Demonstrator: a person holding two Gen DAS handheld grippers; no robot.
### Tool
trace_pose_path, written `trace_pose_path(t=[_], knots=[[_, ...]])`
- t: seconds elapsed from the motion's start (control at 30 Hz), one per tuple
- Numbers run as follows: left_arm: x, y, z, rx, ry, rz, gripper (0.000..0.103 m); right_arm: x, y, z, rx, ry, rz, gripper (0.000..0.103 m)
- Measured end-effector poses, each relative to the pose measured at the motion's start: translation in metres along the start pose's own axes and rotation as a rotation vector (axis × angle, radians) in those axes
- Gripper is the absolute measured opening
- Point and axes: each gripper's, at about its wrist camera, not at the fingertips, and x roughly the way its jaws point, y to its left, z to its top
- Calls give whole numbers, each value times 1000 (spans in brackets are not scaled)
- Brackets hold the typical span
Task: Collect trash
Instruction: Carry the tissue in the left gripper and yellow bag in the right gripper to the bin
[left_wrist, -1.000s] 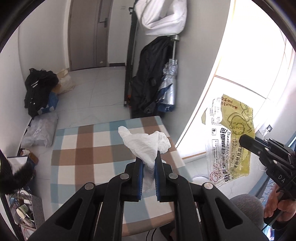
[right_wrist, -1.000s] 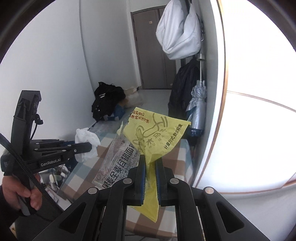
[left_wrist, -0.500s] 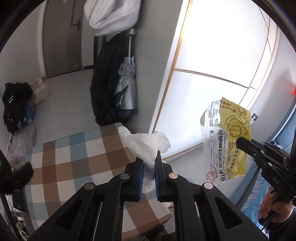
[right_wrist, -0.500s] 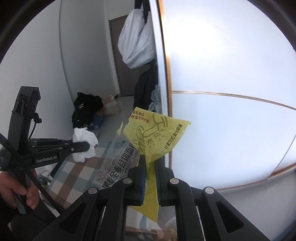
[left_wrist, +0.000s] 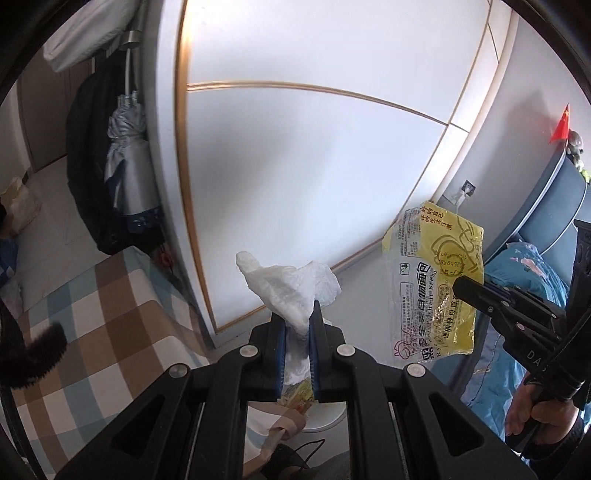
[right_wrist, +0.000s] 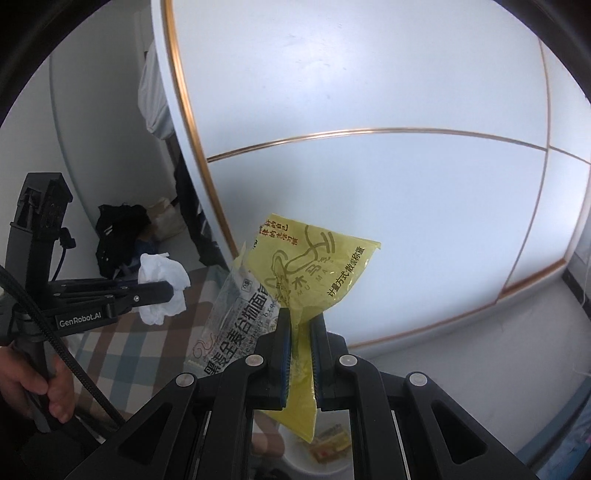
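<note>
My left gripper (left_wrist: 297, 314) is shut on a crumpled white tissue (left_wrist: 291, 286) that sticks up above its blue pads. A yellow and clear bread wrapper (right_wrist: 314, 273) is pinched in my right gripper (right_wrist: 299, 321), which is shut on it. Each wrist view shows the other hand: the wrapper (left_wrist: 434, 280) hangs at the right of the left wrist view, and the tissue (right_wrist: 162, 282) sits at the left of the right wrist view. Below both grippers a white bin (right_wrist: 325, 465) with yellow scraps inside shows between the fingers.
A checked tablecloth covers the table (left_wrist: 96, 332) at the left. A white wardrobe with gold trim (left_wrist: 314, 155) fills the background. Dark coats and a grey umbrella (left_wrist: 125, 155) hang at its left. A blue bed (left_wrist: 532, 295) lies at the right. A hand (right_wrist: 33, 387) grips the left tool.
Both grippers have swung to the right, away from over the table toward the wardrobe, and dipped; the white bin has come into view beneath them. Tissue and wrapper stay gripped.
</note>
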Motion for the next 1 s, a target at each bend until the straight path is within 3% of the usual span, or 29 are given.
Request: trace_pose_path(t=[0.27,0.63,0.73,1.0], knots=[[64,-17,-6,64,99,-23,6,36,-45,-31,103,87,-47,9],[149,-27,-27,67,325,-42,6,102,-78,-97,190,267,-78,9],[173,-31,-32,58,423,-45,6,117,-89,-119,230,319,-70,9],[208,-37,-50,37,591,-52,6,148,-112,-166,349,438,-39,9]])
